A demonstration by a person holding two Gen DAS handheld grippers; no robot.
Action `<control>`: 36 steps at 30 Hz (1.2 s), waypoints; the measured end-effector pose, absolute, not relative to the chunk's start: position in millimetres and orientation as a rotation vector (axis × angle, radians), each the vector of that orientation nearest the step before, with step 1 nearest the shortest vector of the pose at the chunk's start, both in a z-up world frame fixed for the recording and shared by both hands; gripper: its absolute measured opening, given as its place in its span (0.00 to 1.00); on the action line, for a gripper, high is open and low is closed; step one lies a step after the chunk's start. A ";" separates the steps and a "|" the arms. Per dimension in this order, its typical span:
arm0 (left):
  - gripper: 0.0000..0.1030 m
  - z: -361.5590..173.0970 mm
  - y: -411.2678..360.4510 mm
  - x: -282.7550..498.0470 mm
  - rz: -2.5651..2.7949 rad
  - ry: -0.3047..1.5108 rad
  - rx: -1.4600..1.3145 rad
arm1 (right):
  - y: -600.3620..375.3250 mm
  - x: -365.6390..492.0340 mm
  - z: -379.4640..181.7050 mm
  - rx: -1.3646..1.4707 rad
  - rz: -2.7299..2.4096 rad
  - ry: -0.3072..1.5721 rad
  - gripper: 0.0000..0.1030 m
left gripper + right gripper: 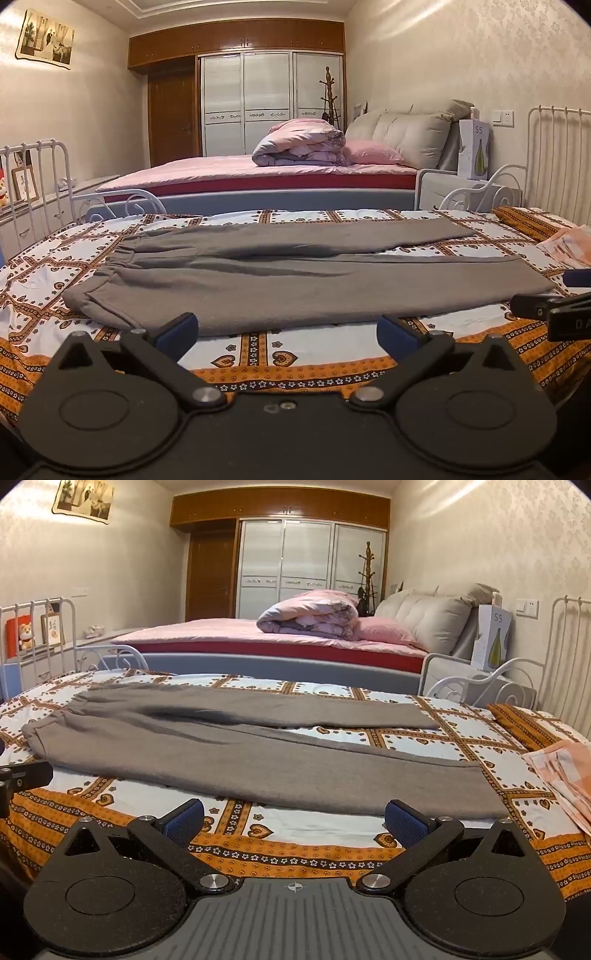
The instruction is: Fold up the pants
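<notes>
Grey pants (295, 280) lie flat on a patterned orange and white bedspread (258, 354), waistband to the left, both legs running right and spread slightly apart. They also show in the right wrist view (240, 746). My left gripper (288, 332) is open and empty, just in front of the near leg's edge. My right gripper (295, 819) is open and empty, in front of the near leg close to its hem. The right gripper's tip also shows at the right edge of the left wrist view (550, 306).
A folded pink checked cloth (565, 775) lies on the bedspread at the right. A white metal bed frame (569, 653) rises at the right and another at the left (33, 173). A larger bed with a rolled quilt (299, 147) stands behind.
</notes>
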State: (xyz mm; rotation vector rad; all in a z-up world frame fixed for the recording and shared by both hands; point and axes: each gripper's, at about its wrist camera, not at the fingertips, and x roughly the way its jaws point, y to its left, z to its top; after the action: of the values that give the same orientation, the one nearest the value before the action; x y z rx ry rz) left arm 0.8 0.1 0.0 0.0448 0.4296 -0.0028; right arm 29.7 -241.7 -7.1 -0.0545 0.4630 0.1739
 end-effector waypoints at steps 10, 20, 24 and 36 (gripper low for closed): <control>0.94 -1.4 -0.2 -2.8 -0.011 0.416 0.039 | -241.3 30.6 -7.0 -0.048 0.171 0.466 1.00; 0.94 -0.3 0.0 2.0 -0.010 0.420 0.043 | -243.7 31.0 -9.0 -0.044 0.171 0.470 1.00; 0.94 0.0 -0.8 1.7 -0.008 0.420 0.047 | -243.0 31.0 -8.6 -0.044 0.171 0.470 1.00; 0.94 -1.4 -1.3 3.8 -0.005 0.420 0.048 | -243.5 30.2 -9.6 -0.036 0.167 0.472 1.00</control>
State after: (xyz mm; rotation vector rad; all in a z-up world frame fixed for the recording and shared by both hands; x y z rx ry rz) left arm 3.8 -1.3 -1.4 0.0478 0.4202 -0.0051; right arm 30.2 -243.5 -9.5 -0.0356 0.4723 0.1672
